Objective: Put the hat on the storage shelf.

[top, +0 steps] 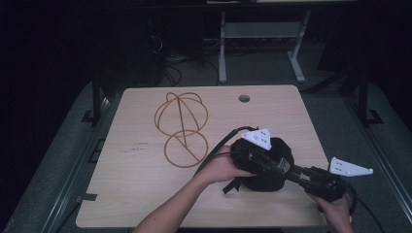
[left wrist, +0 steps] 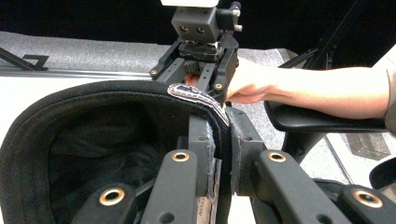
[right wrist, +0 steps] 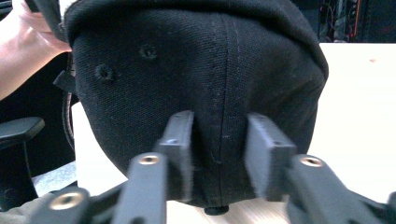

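Jaws of the left gripper (left wrist: 223,154) are clamped on the rim of the black cap (right wrist: 196,93). Right gripper (right wrist: 219,149) jaws stand apart, the crown seam between them. Judged step: securing a second hold; next, closing squarely on the fabric.

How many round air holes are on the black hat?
2 visible on the black cap: one eyelet near the top, another lower left. More may be hidden around the other sides.

A wire frame (top: 181,127) of orange hoops lies on the wooden table (top: 126,184), near a round hole (top: 244,98). Behind stand 2 grey legs (top: 222,53), perhaps a desk's.
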